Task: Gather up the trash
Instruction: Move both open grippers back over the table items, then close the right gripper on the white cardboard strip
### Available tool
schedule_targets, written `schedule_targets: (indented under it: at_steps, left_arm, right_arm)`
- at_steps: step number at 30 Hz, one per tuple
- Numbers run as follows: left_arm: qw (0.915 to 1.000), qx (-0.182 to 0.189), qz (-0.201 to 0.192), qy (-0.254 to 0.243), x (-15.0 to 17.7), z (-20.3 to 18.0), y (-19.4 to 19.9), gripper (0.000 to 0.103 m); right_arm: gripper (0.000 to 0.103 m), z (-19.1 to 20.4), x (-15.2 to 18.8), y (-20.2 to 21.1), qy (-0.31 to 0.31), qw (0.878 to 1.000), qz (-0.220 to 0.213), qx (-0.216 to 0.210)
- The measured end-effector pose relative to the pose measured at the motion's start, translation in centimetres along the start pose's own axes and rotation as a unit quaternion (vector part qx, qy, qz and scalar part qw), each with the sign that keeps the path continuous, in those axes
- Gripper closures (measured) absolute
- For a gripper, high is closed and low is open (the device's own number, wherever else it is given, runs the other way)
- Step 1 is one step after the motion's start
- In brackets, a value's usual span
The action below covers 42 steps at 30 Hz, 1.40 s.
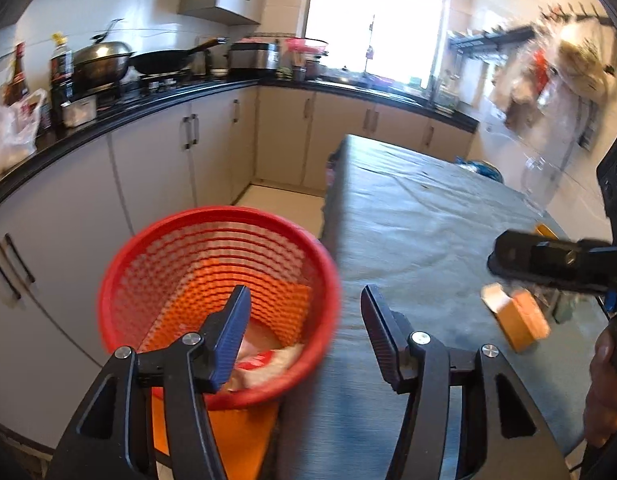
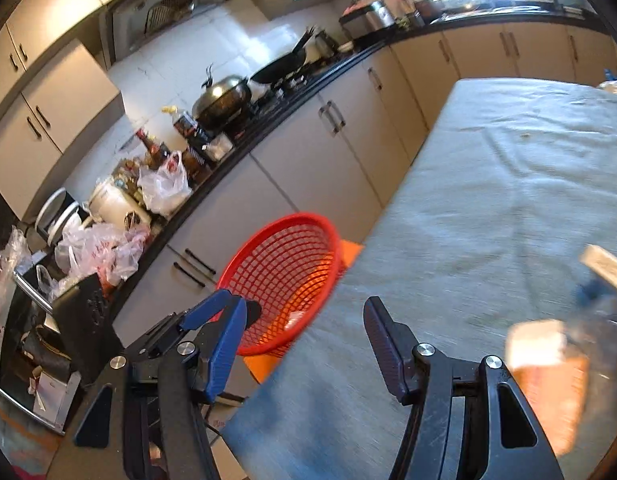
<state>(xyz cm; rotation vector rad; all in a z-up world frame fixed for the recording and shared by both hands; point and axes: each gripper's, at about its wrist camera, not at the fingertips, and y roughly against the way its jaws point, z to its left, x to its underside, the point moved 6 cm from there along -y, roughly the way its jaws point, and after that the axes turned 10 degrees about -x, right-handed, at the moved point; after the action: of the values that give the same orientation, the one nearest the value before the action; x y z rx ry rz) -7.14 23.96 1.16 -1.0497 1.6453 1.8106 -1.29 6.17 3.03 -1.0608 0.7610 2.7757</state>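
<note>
In red basket (image 1: 212,264), half-hidden crumpled trash (image 1: 264,360)

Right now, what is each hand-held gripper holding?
Left hand-held gripper: open, empty, above the red mesh plastic basket.
Right hand-held gripper: open, empty.

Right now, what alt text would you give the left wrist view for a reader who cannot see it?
The open left tool hangs over the near edge of a cloth-covered table, its left finger above a red mesh basket that holds crumpled wrappers. An orange box lies on the table to the right, below the right tool. Kitchen counters and a bright window fill the background.
</note>
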Motion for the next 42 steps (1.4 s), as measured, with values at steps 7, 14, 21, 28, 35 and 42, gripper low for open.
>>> schedule_targets:
  at_steps: [7, 14, 21, 28, 35, 42]
  left_arm:
    - [0.9974, 0.049, 0.015, -0.051, 0.9, -6.4, 0.5, 0.043]
    - [0.9901, 0.106, 0.044, -0.082, 2.3, -11.9, 0.4, 0.043]
    - [0.9783, 0.144, 0.06, -0.136, 2.6, -16.6, -0.1, 0.043]
    - [0.9758, 0.14, 0.053, -0.16, 2.5, -17.7, -0.1, 0.043]
    - [0.9743, 0.138, 0.05, -0.171, 2.3, -17.6, -0.4, 0.043]
    - [0.9733, 0.134, 0.044, -0.181, 1.8, -17.6, -0.8, 0.043]
  right_arm:
    - [0.037, -3.0, 0.3, 9.5, 0.029, 0.995, -0.062, 0.076]
    - [0.037, -7.8, 1.2, 16.7, -0.021, 0.989, -0.1, 0.105]
    - [0.045, -11.0, 1.5, 17.3, -0.121, 0.985, -0.119, 0.021]
    - [0.048, -13.2, 1.0, 16.6, -0.168, 0.978, -0.123, 0.014]
    - [0.068, -14.4, 0.4, 14.8, -0.186, 0.976, -0.111, 0.009]
    - [0.094, -13.6, 0.4, 15.2, -0.157, 0.98, -0.121, 0.019]
